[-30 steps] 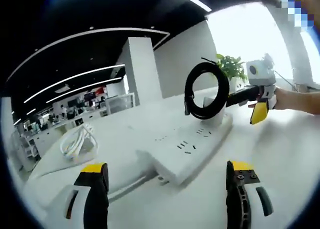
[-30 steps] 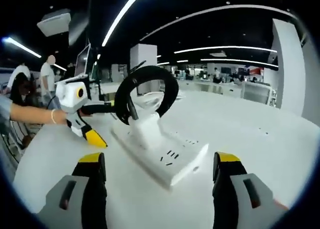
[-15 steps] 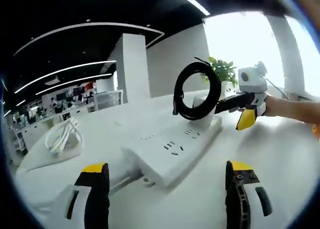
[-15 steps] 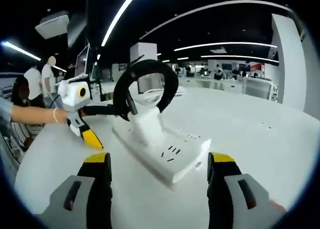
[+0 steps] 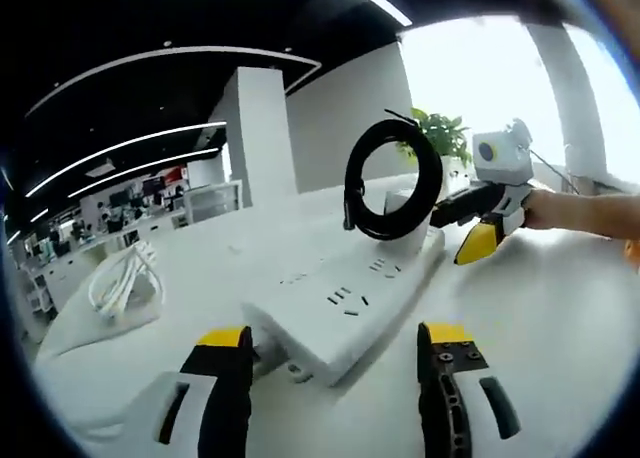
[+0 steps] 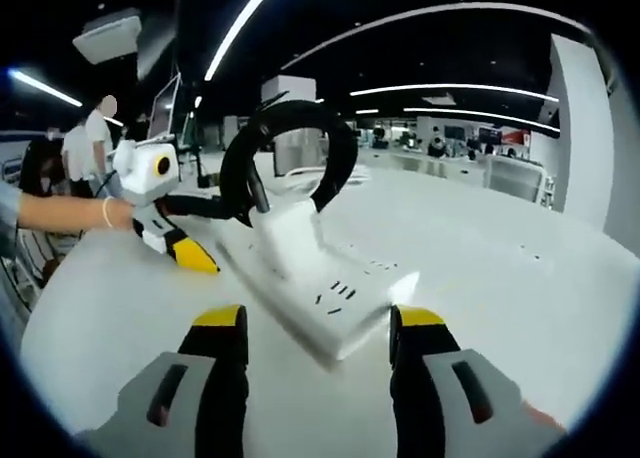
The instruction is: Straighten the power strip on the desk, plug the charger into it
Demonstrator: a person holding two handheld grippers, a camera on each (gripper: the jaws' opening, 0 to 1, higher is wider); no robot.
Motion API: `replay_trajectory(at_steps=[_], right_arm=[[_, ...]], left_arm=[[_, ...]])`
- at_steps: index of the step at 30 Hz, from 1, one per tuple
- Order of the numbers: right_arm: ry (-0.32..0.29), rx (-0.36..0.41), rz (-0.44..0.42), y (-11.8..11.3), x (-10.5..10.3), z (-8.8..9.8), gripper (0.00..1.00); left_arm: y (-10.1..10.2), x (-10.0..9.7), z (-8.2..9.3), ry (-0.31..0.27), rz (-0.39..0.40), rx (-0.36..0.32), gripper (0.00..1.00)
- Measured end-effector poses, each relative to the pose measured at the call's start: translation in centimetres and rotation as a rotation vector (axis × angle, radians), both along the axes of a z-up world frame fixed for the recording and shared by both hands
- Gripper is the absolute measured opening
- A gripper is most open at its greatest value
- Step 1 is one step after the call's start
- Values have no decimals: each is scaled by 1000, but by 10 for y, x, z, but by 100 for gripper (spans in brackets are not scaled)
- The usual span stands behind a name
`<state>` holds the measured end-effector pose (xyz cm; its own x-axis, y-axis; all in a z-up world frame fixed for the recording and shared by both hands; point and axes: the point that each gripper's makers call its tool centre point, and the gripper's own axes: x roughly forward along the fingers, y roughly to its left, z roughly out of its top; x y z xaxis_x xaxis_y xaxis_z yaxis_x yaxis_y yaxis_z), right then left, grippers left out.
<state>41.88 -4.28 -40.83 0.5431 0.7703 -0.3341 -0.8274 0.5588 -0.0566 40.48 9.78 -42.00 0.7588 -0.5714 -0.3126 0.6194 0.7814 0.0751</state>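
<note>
Now, both grippers' jaws flank power strip point(image 5: 345, 303) ends — charger point(image 5: 405, 210) plugged in

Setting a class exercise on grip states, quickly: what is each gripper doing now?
Left gripper: open, jaws straddling the power strip end.
Right gripper: open, likewise astride the power strip.

1. Near end of power strip point(image 5: 345, 313) hidden behind left gripper point(image 5: 335, 363) in left gripper view; contact with the jaws impossible to tell.
2. Strip's near corner smeared by blur in right gripper view.
3. Charger point(image 6: 288, 240) partly covered by black cable coil point(image 6: 285, 168).
4. Socket markings too small to read.
5. Background desks point(image 5: 130, 238) too small and dim to make out.
</note>
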Motion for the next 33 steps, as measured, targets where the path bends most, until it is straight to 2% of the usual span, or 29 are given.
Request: replay_trajectory(at_steps=[3, 8, 19, 21, 25, 33], right_arm=[[3, -8, -17, -3, 4, -1, 47], [15, 7, -63, -7, 10, -1, 38], [1, -22, -80, -6, 3, -1, 36], [0, -28, -84, -8, 3, -1, 36], [-5, -34, -89, -8, 2, -1, 35], [-5, -49, -95, -11, 1, -1, 30]], left_arm=[[6, 3, -1, -3, 20, 14, 54], [5, 6, -7, 9, 32, 23, 54], [4, 11, -5, 17, 24, 40, 52], [2, 8, -4, 5, 15, 62, 49], [2, 8, 0, 21, 11, 62, 49], [4, 7, 2, 15, -1, 60, 48]])
